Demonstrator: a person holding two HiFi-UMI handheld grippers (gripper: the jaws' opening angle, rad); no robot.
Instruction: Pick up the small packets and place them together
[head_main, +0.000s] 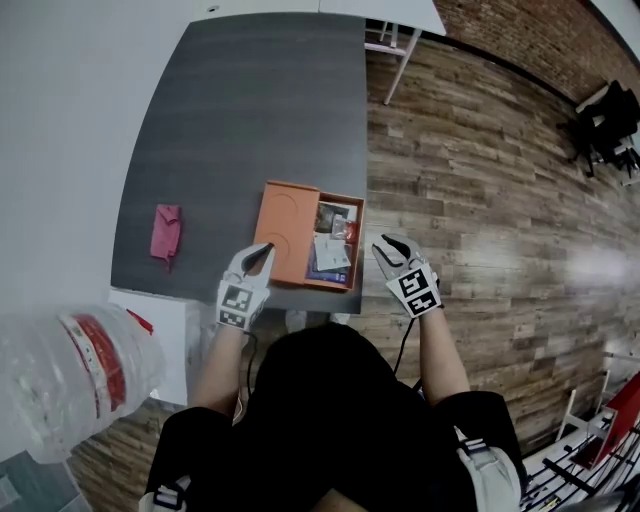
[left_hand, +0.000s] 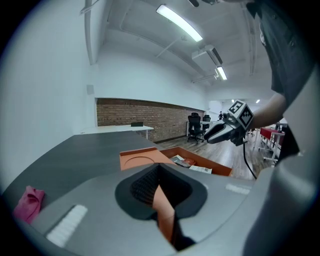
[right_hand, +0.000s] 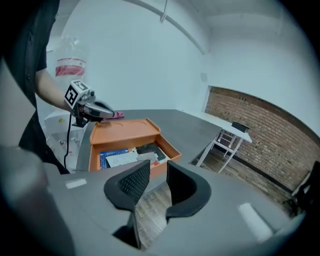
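An orange box (head_main: 341, 286) stands open at the near edge of the dark table (head_main: 250, 110), its lid (head_main: 290, 228) folded flat to the left. Several small packets (head_main: 333, 241) lie mixed inside it. My left gripper (head_main: 262, 252) hovers at the lid's near left corner, its jaws a little apart, and only the orange lid shows through the gap (left_hand: 159, 182). My right gripper (head_main: 392, 248) hangs just right of the box over the wooden floor. Its jaws stand partly open with nothing between them (right_hand: 157, 180). The packets (right_hand: 122, 157) show ahead of it.
A pink cloth (head_main: 166, 232) lies on the table's left side. A large plastic water bottle (head_main: 70, 375) stands at my near left beside a white low unit (head_main: 165, 330). A white table frame (head_main: 395, 45) and black office chairs (head_main: 605, 125) stand farther off on the floor.
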